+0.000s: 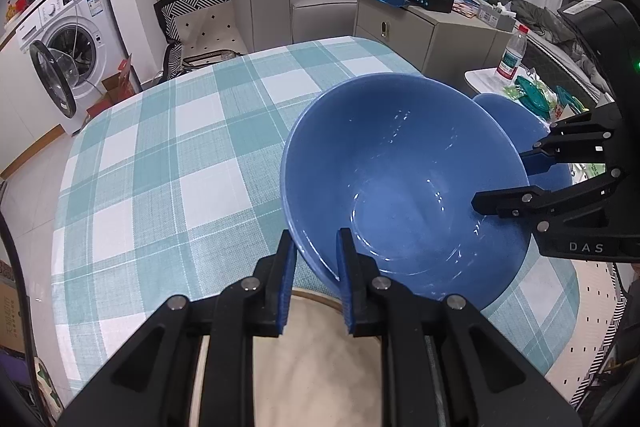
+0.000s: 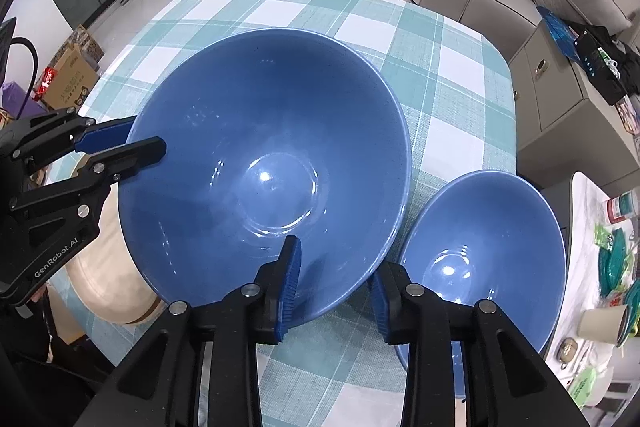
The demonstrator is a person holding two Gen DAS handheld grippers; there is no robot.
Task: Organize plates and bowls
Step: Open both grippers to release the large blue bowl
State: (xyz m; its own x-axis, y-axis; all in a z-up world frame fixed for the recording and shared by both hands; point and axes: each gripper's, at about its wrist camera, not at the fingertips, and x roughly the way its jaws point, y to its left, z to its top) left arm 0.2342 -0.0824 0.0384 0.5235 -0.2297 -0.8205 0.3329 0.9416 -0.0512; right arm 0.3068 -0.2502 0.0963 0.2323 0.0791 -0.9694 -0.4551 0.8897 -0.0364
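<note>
Gripping the glossy blue bowl (image 1: 400,187) rim, left tool (image 1: 316,251); right tool (image 2: 334,267) seemingly loosened astride it.

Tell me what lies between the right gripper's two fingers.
The near rim of the big blue bowl sits between the right gripper fingers, with checked tablecloth below; the right wrist view shows it.

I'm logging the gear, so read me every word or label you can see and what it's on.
"DAS": right gripper body, left wrist view; may be cut off.
"GenRobot.AI": left gripper body, right wrist view.
Water bottle label: too small to read.
Washing machine stickers and the cardboard box print: blurred.
</note>
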